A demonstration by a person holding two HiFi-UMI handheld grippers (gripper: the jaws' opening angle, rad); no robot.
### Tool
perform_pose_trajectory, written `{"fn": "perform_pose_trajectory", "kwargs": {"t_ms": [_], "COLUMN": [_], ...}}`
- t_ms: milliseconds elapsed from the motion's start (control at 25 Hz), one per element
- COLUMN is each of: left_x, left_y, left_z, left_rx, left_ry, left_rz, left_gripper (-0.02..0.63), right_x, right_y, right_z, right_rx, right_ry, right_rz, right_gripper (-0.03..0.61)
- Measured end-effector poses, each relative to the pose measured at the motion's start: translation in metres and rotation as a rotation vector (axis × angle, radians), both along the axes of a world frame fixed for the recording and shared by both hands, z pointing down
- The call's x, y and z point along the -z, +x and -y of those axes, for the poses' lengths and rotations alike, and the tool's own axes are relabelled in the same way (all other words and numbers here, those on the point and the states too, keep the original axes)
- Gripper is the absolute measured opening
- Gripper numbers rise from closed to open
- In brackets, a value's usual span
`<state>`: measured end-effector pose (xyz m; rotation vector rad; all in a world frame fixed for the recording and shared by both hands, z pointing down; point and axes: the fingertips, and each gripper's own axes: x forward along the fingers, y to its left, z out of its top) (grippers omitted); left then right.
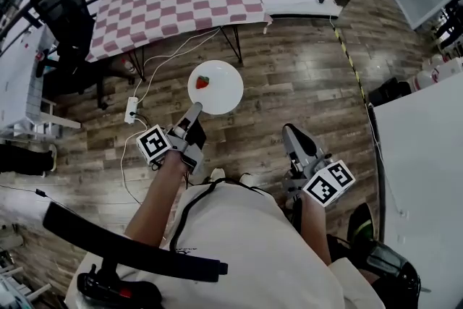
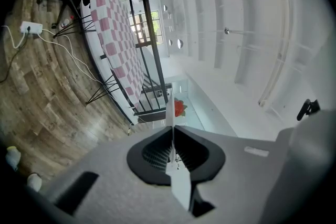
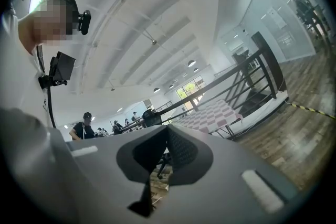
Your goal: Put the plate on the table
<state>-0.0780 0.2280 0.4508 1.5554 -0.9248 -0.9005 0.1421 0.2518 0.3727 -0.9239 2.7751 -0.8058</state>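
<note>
Wood floor (image 1: 304,76) under plate (image 1: 226,92), edge-on to left gripper (image 2: 171,140)

shirt: white shirt (image 1: 239,235), loose, plain front
cord: thin black cord (image 1: 189,208) curving down over the shirt
chest box: small black box (image 3: 63,66) on a clip, black cable below it
left gripper (image 1: 194,112): grey body, dark tapered jaws
left marker cube (image 1: 154,145): white faces, black square markers
right gripper (image 1: 291,132): grey and black, same build
right marker cube (image 1: 329,183): white, black square markers
pads (image 3: 181,152): black, ribbed, set in a light grey shell
</note>
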Motion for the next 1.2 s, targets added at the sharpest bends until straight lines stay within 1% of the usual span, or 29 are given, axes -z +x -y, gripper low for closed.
{"fn": "perform_pose_trajectory", "kwargs": {"t_ms": [400,600,760,920,1200], "left_x": [-0.009,-0.012,-0.009,-0.009,-0.012], "left_y": [-0.022,-0.011,-0.003,-0.001,-0.001], "left_z": [-0.013,-0.013,-0.012,-0.014,-0.023], "left_rx": [-0.036,-0.075,-0.109,-0.137,-0.163], "left_ry": [-0.018,-0.015,-0.007,-0.015,-0.021], "left_rz": [-0.015,-0.006,-0.019,-0.034,-0.019], "left_gripper": [0.02,0.02,0.02,0.02,0.02], "right_x": [-0.007,-0.006,-0.005,-0.001,-0.003], "right_y": [-0.028,-0.014,-0.004,-0.004,-0.004], "right_z": [-0.019,-0.031,-0.038,-0.042,-0.057], "right_rx": [-0.039,-0.09,-0.134,-0.168,-0.201], "right_ry": [-0.014,-0.017,-0.022,-0.018,-0.026], "right_rz": [0.002,-0.001,-0.004,-0.001,0.005], "right_gripper": [0.008,0.007,0.007,0.006,0.008]}}
